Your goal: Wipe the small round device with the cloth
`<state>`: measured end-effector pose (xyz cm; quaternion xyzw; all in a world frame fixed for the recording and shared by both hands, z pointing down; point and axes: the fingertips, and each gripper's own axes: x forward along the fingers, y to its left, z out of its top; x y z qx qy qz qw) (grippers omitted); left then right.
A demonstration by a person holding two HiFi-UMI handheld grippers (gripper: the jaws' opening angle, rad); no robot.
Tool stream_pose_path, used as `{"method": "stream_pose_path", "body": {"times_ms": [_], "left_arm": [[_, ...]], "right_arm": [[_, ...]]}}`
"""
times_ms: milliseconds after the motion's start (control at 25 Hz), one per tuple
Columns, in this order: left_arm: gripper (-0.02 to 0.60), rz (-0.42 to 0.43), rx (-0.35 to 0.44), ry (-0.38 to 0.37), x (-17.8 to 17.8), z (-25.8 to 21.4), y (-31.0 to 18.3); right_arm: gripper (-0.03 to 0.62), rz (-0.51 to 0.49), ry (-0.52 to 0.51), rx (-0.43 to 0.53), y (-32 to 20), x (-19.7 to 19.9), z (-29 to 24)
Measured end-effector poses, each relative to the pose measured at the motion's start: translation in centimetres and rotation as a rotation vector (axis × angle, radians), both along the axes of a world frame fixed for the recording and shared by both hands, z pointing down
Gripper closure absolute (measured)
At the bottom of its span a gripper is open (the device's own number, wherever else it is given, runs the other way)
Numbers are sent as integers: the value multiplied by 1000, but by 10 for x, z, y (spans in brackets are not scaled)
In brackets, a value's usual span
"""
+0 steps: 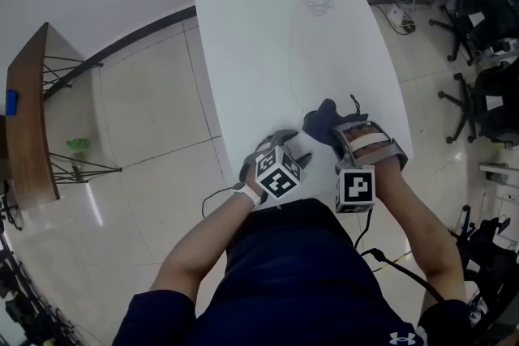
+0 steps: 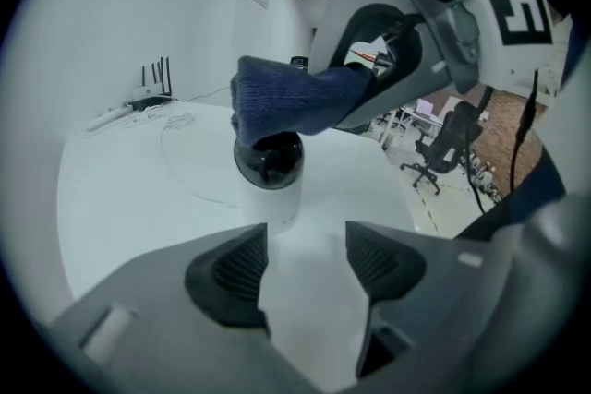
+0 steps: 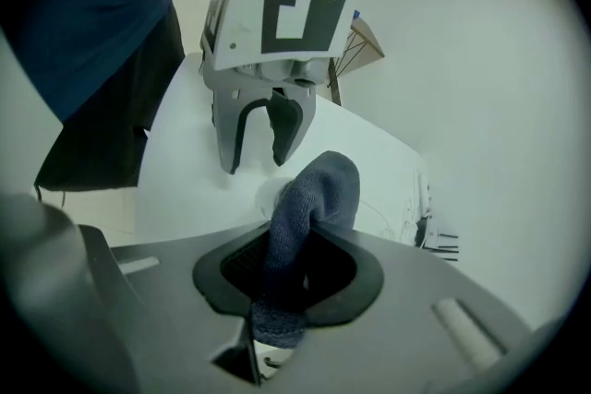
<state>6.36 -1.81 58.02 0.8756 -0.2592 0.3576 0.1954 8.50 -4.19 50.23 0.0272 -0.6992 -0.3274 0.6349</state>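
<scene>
Right gripper (image 3: pixel 286 270) clamps cloth (image 3: pixel 312 198), draped on device (image 2: pixel 270 173) dome; left gripper (image 2: pixel 301 268) jaws apart, empty — best steady the base, rub in circles.

Head view: from above, steeply down onto the near end of the white tabletop (image 1: pixel 276 36). Left gripper view: low along its own jaws, facing the right gripper (image 2: pixel 355 101) close by. Right gripper view: the opposite way, past the cloth (image 3: pixel 309 189) in its jaws, back at the left gripper (image 3: pixel 256 157). Common to all three: that same tabletop end.
</scene>
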Motion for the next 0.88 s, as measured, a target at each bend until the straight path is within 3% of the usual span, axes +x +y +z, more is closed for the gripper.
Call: {"method": "stream_pose_path", "body": {"times_ms": [120,280,440,600,720,880], "left_arm": [[316,-8,-19,5,-6,1,10],[316,-29,-41,16,-17,-1,22],[318,-76,-70,38,-39,0,32],[328,-130,-85,57,-57,-3,39],[328,-133,-92,53,-61,-5,45],[328,-118,-86,58,-64,-9,47]], "right_arm": [[513,167,-84,-156,27,-5,12],[513,460,-303,-433,50,-20,26],[513,677,-515,-638,54,-38,28],[513,907,-697,-902,52,-49,49],[513,1029,-730,-932,40,-42,58],[513,1006,-839,-915,27,-45,23]]}}
